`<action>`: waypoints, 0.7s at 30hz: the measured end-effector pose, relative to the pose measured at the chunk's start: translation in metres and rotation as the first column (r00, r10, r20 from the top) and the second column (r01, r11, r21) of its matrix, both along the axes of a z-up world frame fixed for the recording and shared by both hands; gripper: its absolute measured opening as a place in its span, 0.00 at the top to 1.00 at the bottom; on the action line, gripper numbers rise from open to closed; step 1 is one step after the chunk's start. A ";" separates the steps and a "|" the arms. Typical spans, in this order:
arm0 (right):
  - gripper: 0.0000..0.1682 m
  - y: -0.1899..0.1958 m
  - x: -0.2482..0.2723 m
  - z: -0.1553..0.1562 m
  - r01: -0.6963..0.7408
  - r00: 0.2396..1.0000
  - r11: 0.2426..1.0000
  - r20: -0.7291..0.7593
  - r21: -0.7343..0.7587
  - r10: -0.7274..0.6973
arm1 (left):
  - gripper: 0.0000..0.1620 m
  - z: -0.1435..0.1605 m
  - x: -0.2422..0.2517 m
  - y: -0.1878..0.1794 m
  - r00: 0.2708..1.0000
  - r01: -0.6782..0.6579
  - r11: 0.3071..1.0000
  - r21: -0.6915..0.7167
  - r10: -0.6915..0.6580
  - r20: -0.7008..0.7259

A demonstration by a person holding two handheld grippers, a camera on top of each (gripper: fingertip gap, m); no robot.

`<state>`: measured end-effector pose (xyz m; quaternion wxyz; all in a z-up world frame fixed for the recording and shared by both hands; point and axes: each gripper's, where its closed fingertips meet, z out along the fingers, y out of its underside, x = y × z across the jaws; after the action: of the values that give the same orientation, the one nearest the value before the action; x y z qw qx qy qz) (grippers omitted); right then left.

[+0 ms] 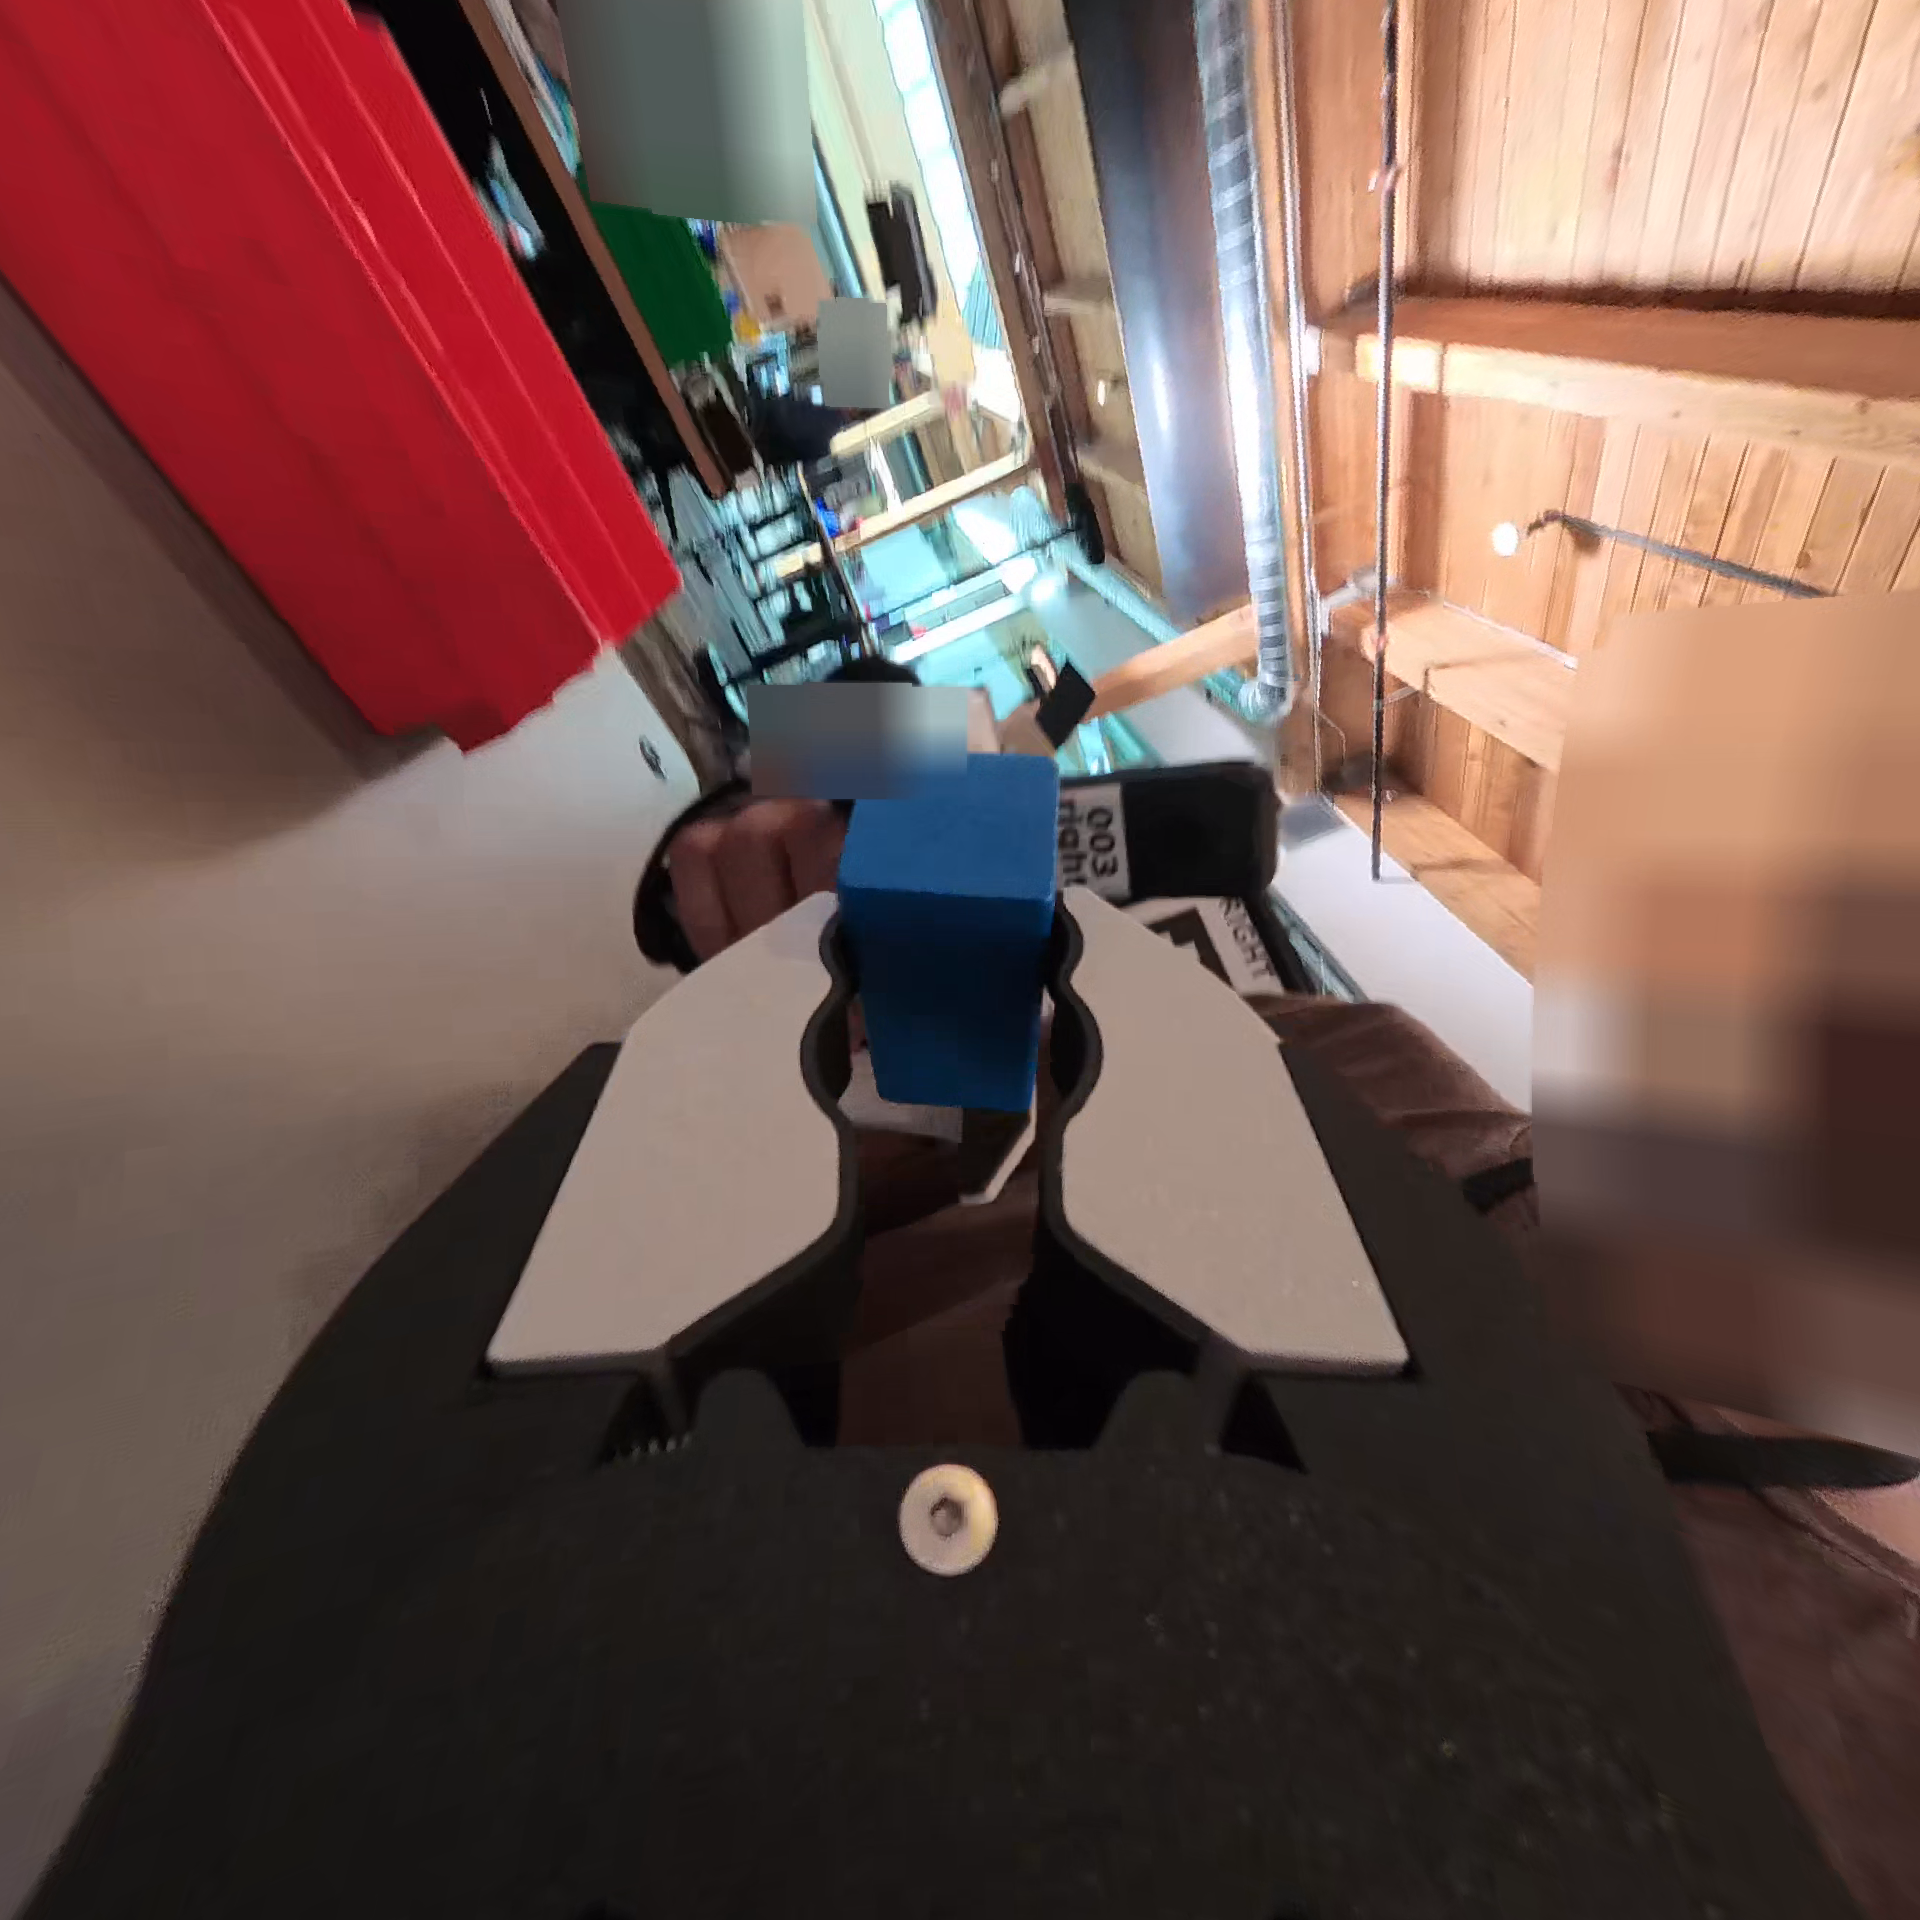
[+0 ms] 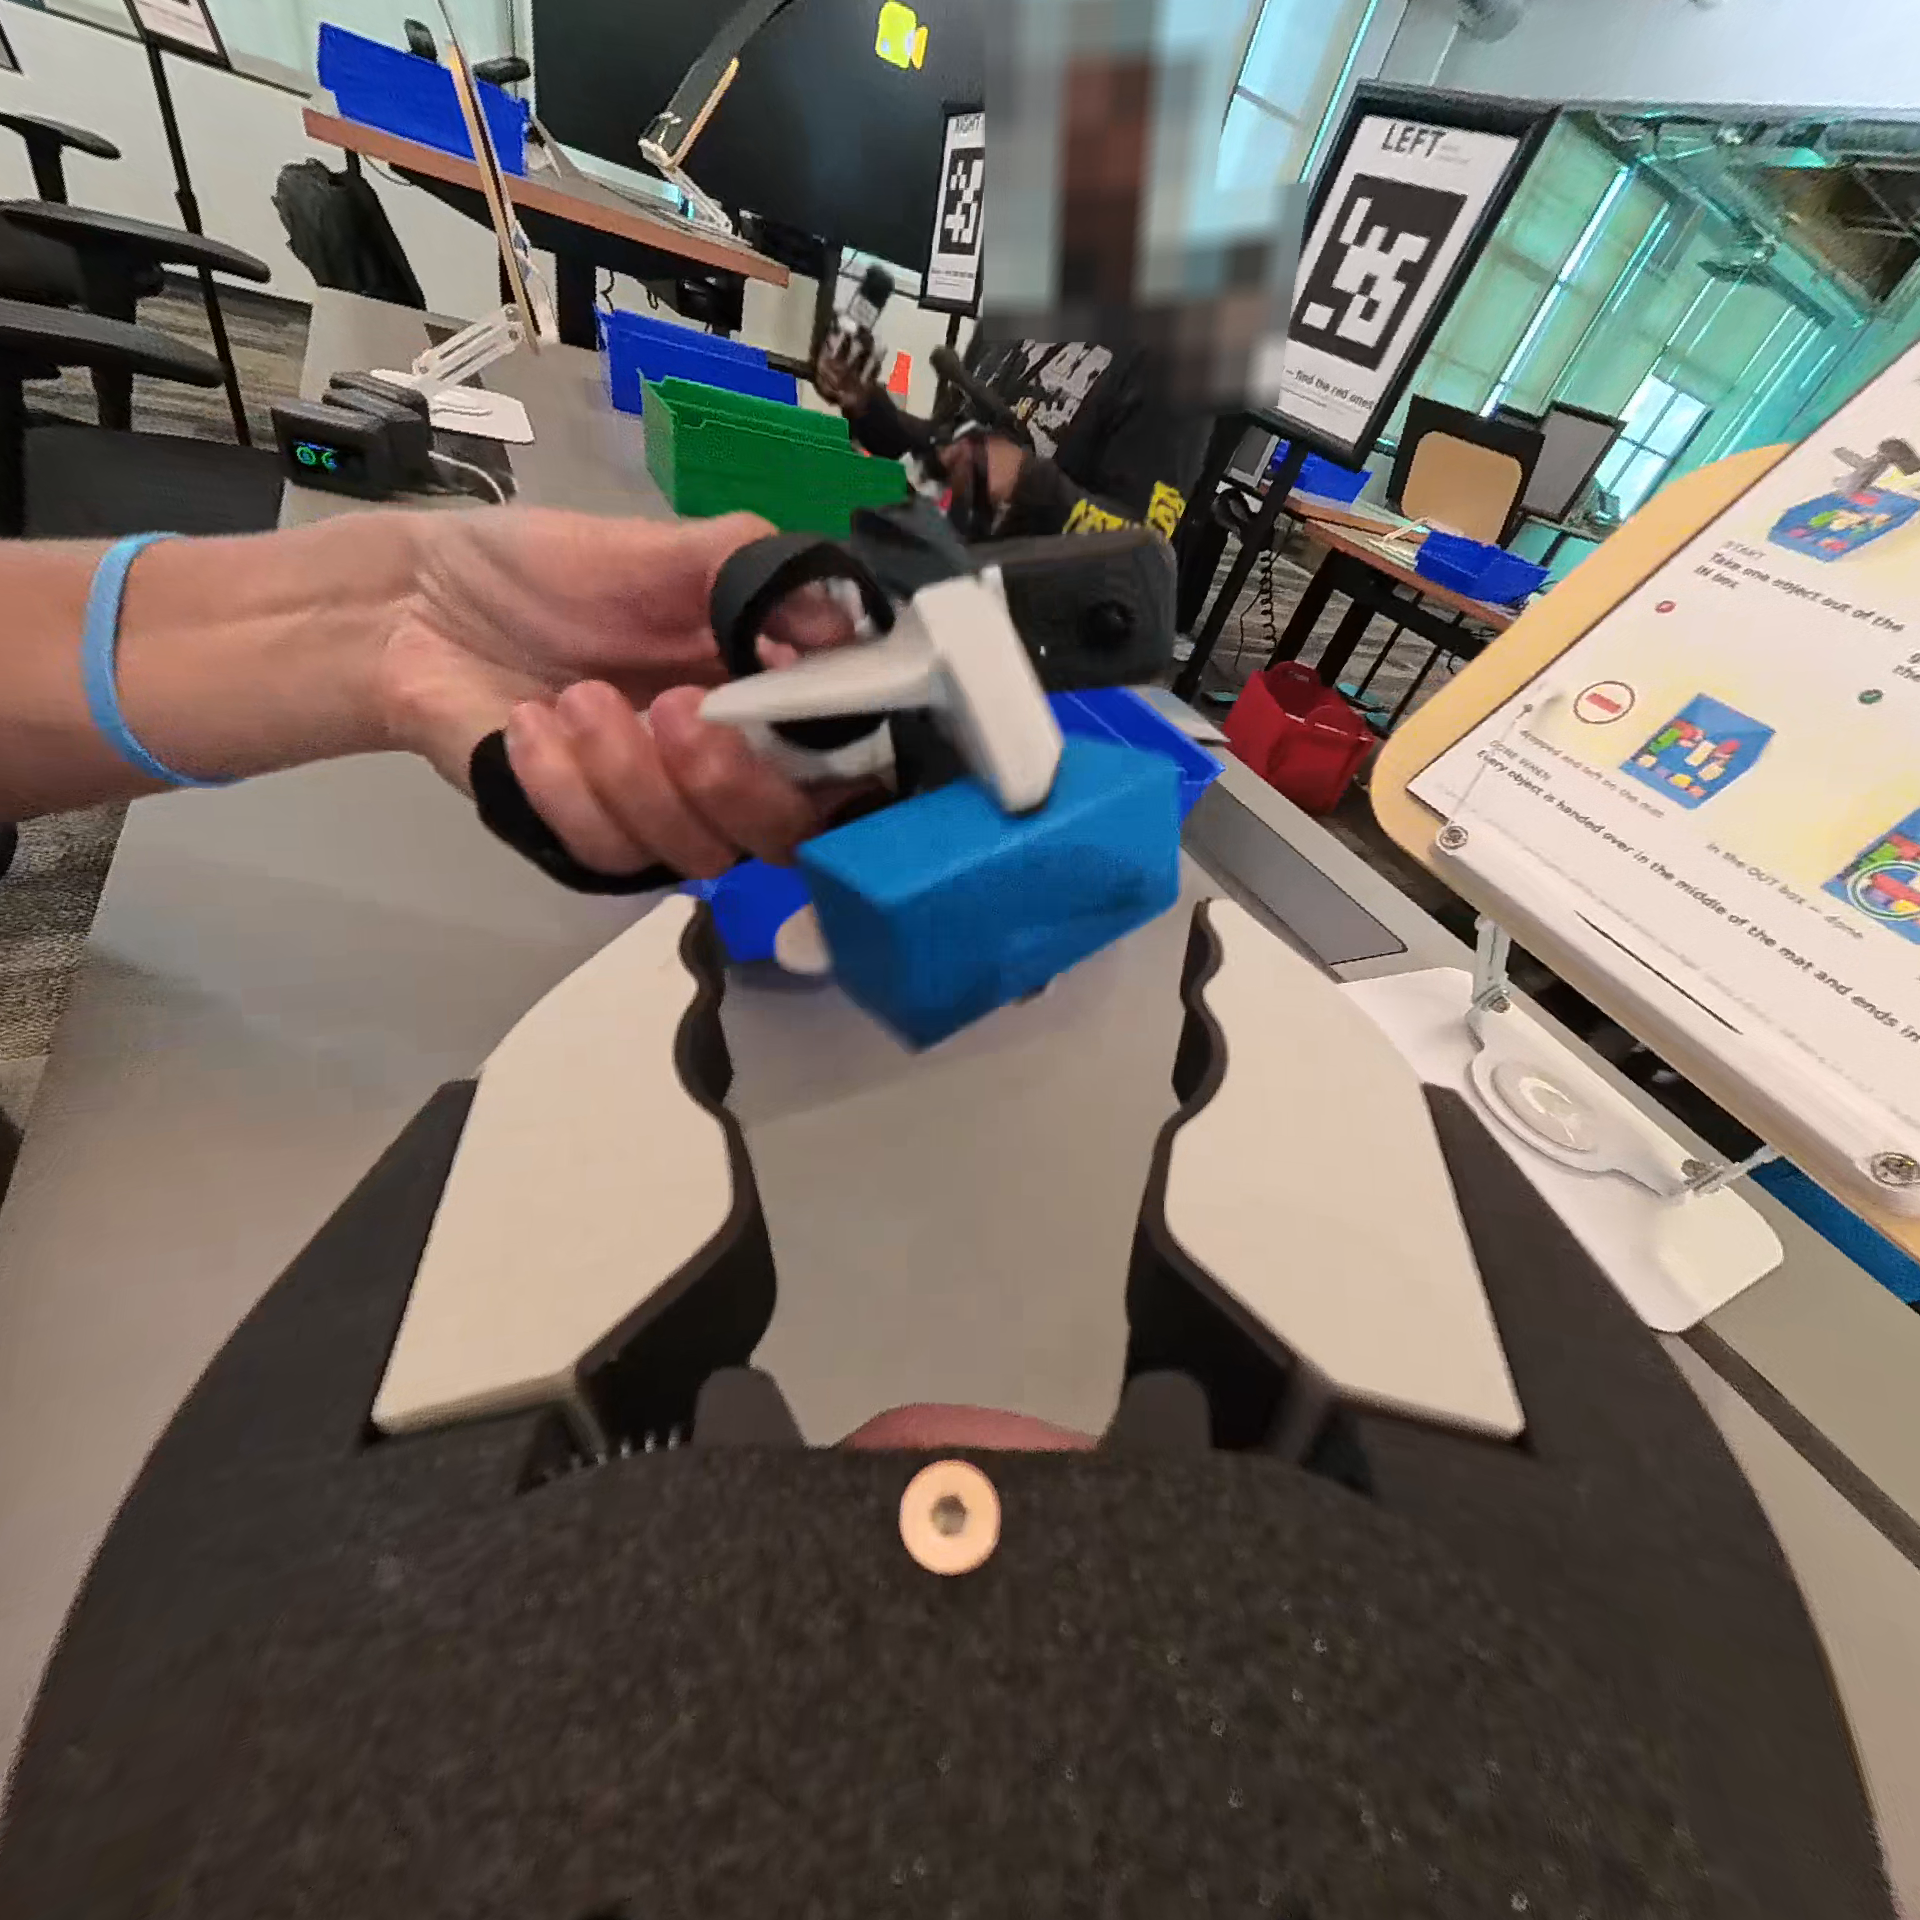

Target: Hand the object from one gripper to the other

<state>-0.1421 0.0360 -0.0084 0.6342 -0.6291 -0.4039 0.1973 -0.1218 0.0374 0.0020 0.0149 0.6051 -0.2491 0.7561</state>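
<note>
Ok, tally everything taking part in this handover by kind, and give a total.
Blue block: 1
Tools: 2 (left tool shut on the block, right tool open)
Hands: 2 (left hand, right hand)
Total: 5

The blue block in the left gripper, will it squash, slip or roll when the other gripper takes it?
The blue block probably stays stiff: its edges look crisp under the left gripper. Its matte faces likely grip well. Flat sides suggest it won't roll. The right gripper is open.
</note>
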 end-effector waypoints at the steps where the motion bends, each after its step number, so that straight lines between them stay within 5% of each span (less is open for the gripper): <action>1: 0.50 0.000 0.001 -0.001 0.004 1.000 1.000 0.002 0.007 -0.004 | 0.79 -0.004 0.003 -0.008 1.000 0.030 1.000 0.002 -0.030 -0.011; 10: 0.57 -0.029 0.009 -0.016 -0.030 0.995 0.999 0.096 -0.024 0.032 | 0.76 -0.017 0.009 -0.044 0.990 0.140 0.990 0.029 -0.139 -0.021; 12: 0.57 -0.032 0.026 -0.013 0.018 0.990 0.999 0.143 -0.028 -0.014 | 0.58 -0.017 0.003 -0.046 0.993 0.115 0.990 0.077 -0.115 -0.011; 15: 0.57 -0.024 0.103 -0.002 0.235 0.940 0.971 0.261 -0.039 -0.217 | 0.57 -0.027 -0.020 -0.061 0.992 0.124 0.979 0.165 -0.122 -0.020; 18: 0.57 -0.017 0.224 -0.010 0.582 0.780 0.793 0.399 -0.180 -0.482 | 0.58 -0.048 -0.041 -0.079 0.992 0.113 0.969 0.221 -0.098 -0.076; 21: 0.57 -0.027 0.307 -0.044 0.770 0.629 0.534 0.550 -0.348 -0.549 | 0.58 -0.059 -0.051 -0.095 0.993 0.105 0.976 0.190 -0.093 -0.073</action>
<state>0.1649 0.0086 -0.0524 0.3590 -0.9150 -0.1664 -0.0791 -0.1730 -0.0579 -0.0566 0.0019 0.6144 -0.3505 0.7069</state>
